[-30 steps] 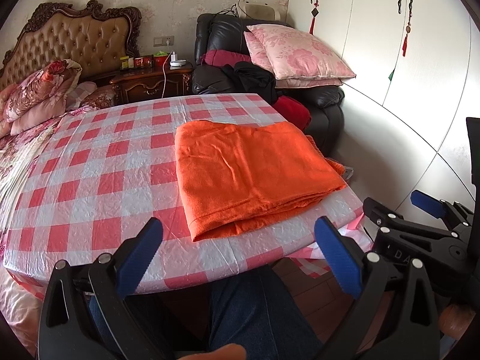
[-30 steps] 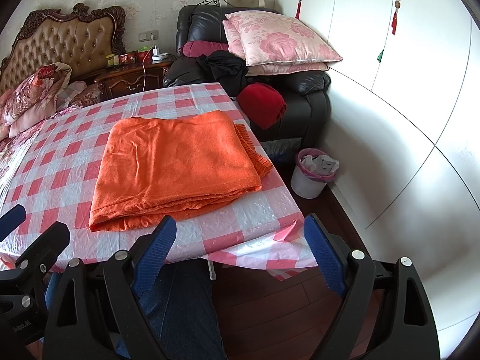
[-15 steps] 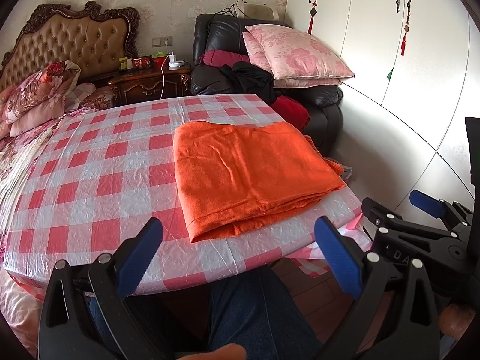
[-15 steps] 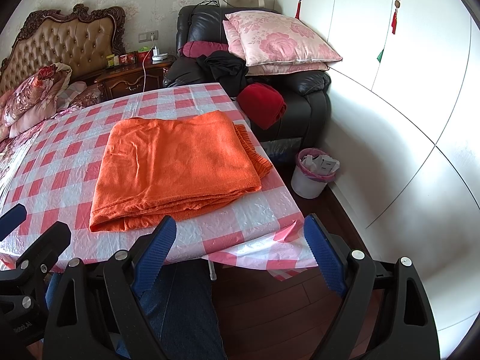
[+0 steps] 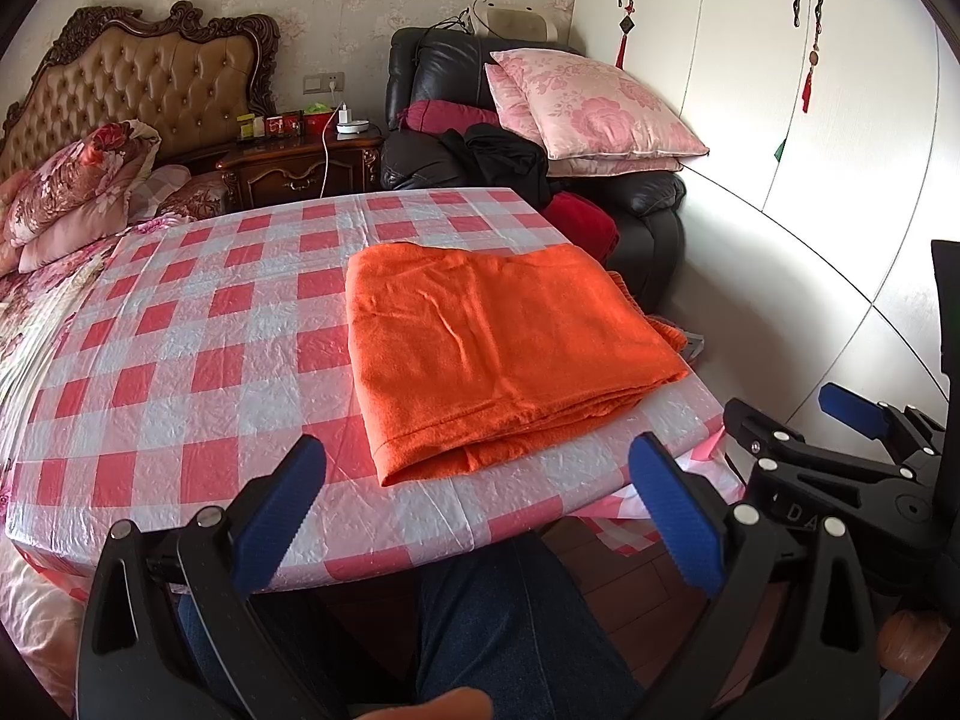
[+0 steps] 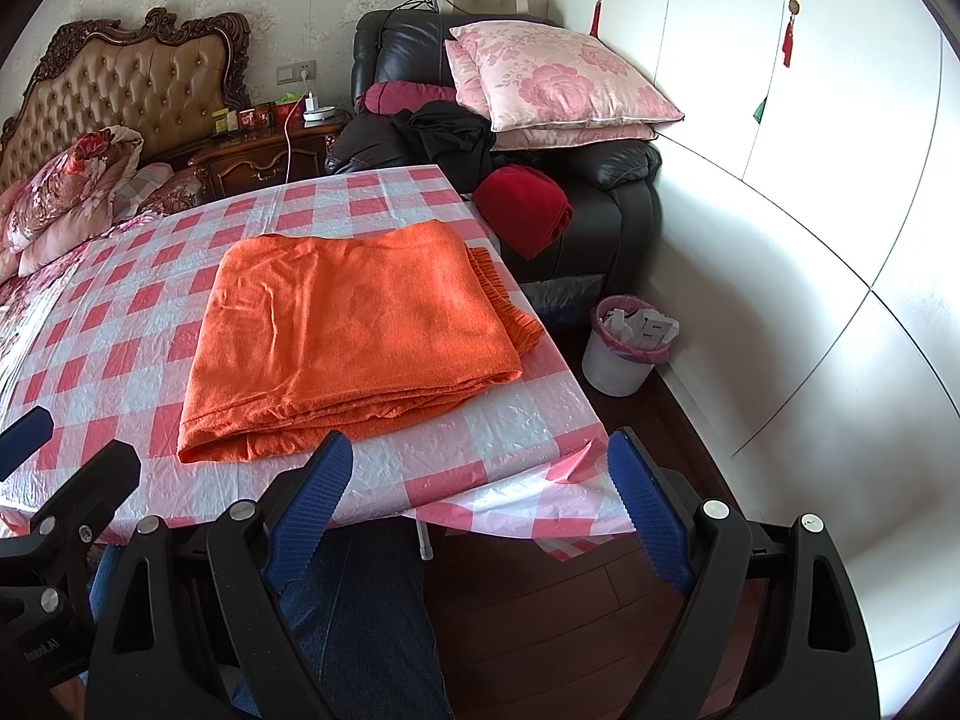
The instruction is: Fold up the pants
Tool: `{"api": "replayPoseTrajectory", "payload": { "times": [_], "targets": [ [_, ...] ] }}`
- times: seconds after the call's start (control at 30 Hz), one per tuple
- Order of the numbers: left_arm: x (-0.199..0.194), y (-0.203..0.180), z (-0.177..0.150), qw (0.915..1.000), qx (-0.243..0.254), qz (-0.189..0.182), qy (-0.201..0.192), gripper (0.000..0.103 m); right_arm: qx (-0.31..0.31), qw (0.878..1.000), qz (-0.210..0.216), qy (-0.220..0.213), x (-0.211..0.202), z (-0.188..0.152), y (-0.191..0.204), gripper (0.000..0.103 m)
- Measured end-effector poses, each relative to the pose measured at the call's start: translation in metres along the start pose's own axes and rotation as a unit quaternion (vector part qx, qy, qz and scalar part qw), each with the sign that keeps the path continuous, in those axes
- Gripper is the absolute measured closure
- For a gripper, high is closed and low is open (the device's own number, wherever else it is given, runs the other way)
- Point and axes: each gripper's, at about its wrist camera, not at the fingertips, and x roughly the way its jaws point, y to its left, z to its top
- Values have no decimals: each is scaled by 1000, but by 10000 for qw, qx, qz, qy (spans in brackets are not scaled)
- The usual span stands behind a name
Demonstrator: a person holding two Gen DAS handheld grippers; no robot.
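Both my left gripper (image 5: 477,501) and right gripper (image 6: 477,492) hang with fingers spread wide, holding nothing, just off the table's (image 5: 180,324) near edge. On its right half lie the orange pants (image 6: 354,330), folded into a soft, limp stack I'd pinch at the near corners. Beyond, a white bin (image 6: 621,354) holds paper scraps.

checked tablecloth (image 5: 180,330) | pink pillows (image 6: 558,84) | waste bin (image 6: 621,354), contents unclear | nightstand (image 5: 300,165)
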Motion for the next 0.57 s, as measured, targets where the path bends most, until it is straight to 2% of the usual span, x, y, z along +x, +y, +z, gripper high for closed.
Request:
{"api": "replayPoseTrajectory", "payload": {
  "times": [0.27,0.5,0.57],
  "targets": [
    [4,3,10,9997,-164,-122,-166,2,15,10000,-7,10,0,0,-1,20],
    [16,21,15,9977,-425,-534,0,2,55,10000,-47,33,4,0,0,17],
    [16,31,14,9975,-506,-501,-23,2,106,9999,-50,33,5,1,0,17]
  ]
}}
